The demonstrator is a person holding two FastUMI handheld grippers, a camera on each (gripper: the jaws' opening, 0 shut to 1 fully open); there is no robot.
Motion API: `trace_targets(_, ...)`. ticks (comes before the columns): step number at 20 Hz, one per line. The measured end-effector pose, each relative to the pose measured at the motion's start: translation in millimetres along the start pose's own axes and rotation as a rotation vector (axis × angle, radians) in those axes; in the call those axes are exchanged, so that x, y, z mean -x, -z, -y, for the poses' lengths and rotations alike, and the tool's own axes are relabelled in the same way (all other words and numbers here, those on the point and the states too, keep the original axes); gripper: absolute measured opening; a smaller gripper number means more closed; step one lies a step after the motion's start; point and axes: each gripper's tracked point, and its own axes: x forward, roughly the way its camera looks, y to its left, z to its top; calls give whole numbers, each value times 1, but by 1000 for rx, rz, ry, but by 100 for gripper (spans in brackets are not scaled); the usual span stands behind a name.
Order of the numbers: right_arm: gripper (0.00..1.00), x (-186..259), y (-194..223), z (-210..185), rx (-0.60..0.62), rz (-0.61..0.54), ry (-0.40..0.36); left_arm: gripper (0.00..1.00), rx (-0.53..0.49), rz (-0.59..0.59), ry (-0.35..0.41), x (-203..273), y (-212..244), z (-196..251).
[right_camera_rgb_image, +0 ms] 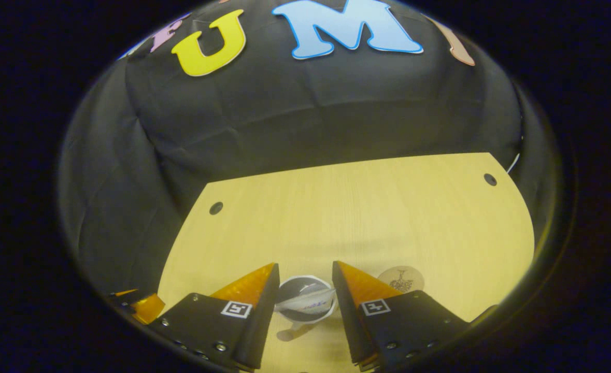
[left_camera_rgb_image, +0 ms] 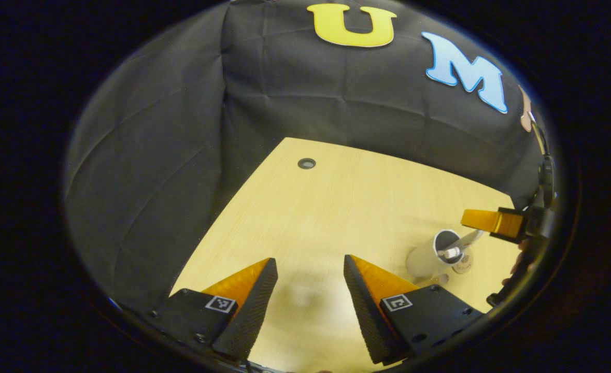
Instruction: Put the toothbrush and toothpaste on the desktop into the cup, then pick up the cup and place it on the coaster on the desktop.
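Black cloth walls close round my pale wooden worktop (right_camera_rgb_image: 367,207). My right tool (right_camera_rgb_image: 305,290) hangs wide open over the white cup (right_camera_rgb_image: 305,305), gripping nothing; a white toothpaste tube (right_camera_rgb_image: 308,300) lies across its mouth. The round printed coaster (right_camera_rgb_image: 401,278) sits just beside it. My left tool (left_camera_rgb_image: 310,290), open and empty, hovers above bare wood. Closing off-centre, I could tip the cup or spill the tube.

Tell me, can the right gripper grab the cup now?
Probably yes. The right gripper is open right above the cup, one finger on each side of its rim, with nothing between. The toothpaste lies inside the cup, not blocking. The coaster sits just beside it on the desktop.
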Motion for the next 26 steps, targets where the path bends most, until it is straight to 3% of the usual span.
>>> trace_targets(2,60,10,-13,3,-32,35,-6,82,-9,-4,11,2,2,6)
trace_targets(3,60,15,-20,8,-47,50,-6,87,-17,-8,19,2,3,11)
trace_targets(9,61,40,-38,49,-125,96,41,87,-71,-45,102,2,16,59)
trace_targets(20,62,84,-20,129,-235,137,156,87,-234,-163,299,9,61,170)
trace_targets(24,61,97,-5,159,-298,140,201,87,-301,-201,339,5,72,199)
trace_targets(25,61,101,-2,167,-312,142,213,82,-316,-213,346,2,77,206)
trace_targets(26,61,105,1,175,-323,146,227,87,-327,-225,348,-1,80,211)
